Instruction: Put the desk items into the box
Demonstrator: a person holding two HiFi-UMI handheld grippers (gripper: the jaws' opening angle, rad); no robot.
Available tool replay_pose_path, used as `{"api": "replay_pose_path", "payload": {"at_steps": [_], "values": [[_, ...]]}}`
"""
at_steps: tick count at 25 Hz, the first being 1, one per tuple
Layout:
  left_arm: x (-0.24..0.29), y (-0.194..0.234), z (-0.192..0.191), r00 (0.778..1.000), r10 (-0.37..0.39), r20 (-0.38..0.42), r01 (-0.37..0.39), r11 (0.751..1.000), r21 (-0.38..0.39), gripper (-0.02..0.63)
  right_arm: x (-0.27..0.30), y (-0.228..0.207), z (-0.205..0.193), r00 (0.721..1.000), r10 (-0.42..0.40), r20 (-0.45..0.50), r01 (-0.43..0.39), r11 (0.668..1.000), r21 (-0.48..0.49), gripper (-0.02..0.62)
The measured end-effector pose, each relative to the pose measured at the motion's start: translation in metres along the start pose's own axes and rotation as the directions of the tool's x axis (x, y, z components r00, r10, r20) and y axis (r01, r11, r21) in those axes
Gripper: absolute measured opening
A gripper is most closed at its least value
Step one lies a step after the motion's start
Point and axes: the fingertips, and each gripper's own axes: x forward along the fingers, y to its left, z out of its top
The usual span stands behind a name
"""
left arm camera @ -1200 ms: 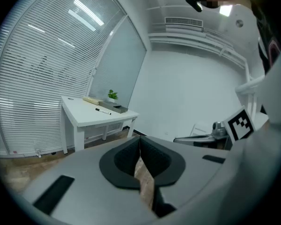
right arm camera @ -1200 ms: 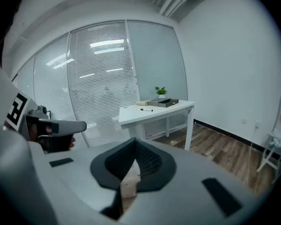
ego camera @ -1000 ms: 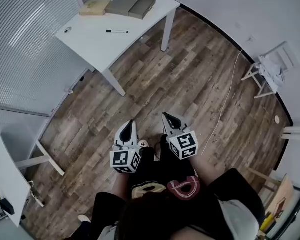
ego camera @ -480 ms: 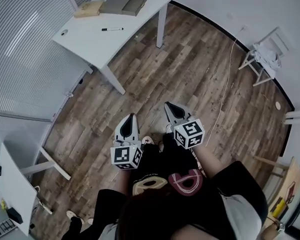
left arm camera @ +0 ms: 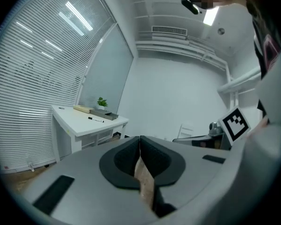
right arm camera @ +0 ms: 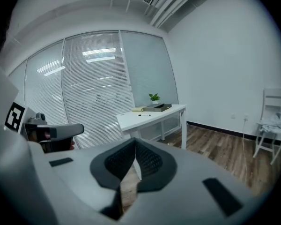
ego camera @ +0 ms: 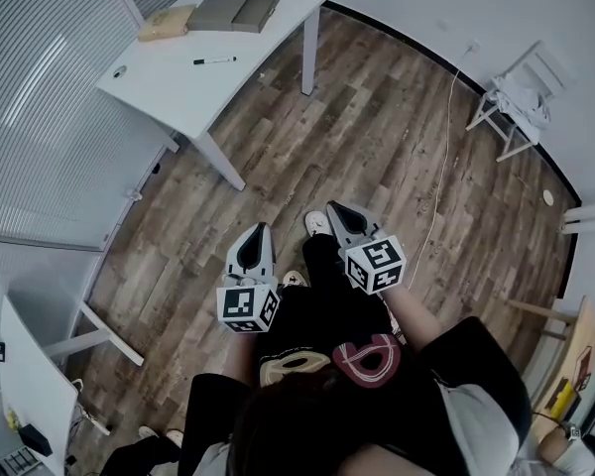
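Far ahead in the head view stands a white desk [ego camera: 178, 82]. On it lie a grey box [ego camera: 235, 9], a tan flat item [ego camera: 167, 23] and a black marker [ego camera: 213, 60]. Both grippers hang over the wood floor, well short of the desk, in front of the person's body. My left gripper [ego camera: 257, 230] is shut with nothing in it, its pads meeting [left arm camera: 140, 138]. My right gripper [ego camera: 333, 208] is shut and empty too [right arm camera: 135, 140]. In the right gripper view the desk [right arm camera: 150, 116] carries the marker [right arm camera: 144, 115] and the box [right arm camera: 159, 108].
A glass wall with blinds [ego camera: 40, 117] runs along the left. A second white table [ego camera: 28, 365] stands at the lower left. At the far right there is a white chair [ego camera: 521, 92], and a cable [ego camera: 438, 181] trails over the floor. A small plant [right arm camera: 154, 97] sits behind the desk.
The desk and the chair have slid a little up and left in the head view. A shoe has stepped forward beside the right gripper. Both grippers stay shut and level.
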Motion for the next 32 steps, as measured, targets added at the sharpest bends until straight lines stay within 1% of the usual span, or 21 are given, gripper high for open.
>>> {"api": "replay_pose_path", "payload": {"at_steps": [9,14,17,22,27,30,32], "values": [[0.028,0.024,0.003,0.999,0.041,0.002,-0.041,0.998,-0.038,0.018,0.043,-0.024,0.013,1.000,0.017,-0.009,-0.017,1.000,-0.003,0.011],[0.057,0.045,0.014,0.996,0.088,0.010,-0.087,0.995,-0.055,0.018,0.081,-0.032,0.025,0.997,0.067,-0.041,-0.068,0.997,-0.034,0.011],[0.078,0.053,0.020,0.994,0.107,0.010,-0.106,0.993,-0.058,0.018,0.104,-0.038,0.034,0.993,0.100,-0.057,-0.103,0.994,-0.046,0.011],[0.114,0.061,0.029,0.990,0.143,0.016,-0.142,0.988,-0.061,0.018,0.139,-0.051,0.054,0.986,0.156,-0.063,-0.162,0.982,-0.094,0.009],[0.147,0.064,0.036,0.985,0.173,0.010,-0.172,0.983,-0.060,0.018,0.165,-0.069,0.069,0.977,0.199,-0.076,-0.207,0.972,-0.113,0.011],[0.165,0.067,0.039,0.982,0.189,0.008,-0.188,0.980,-0.058,0.018,0.180,-0.081,0.070,0.969,0.224,-0.103,-0.235,0.966,-0.109,0.009],[0.175,0.069,0.042,0.978,0.208,0.010,-0.207,0.977,-0.052,0.018,0.189,-0.087,0.070,0.959,0.253,-0.126,-0.266,0.959,-0.100,0.009]]}}
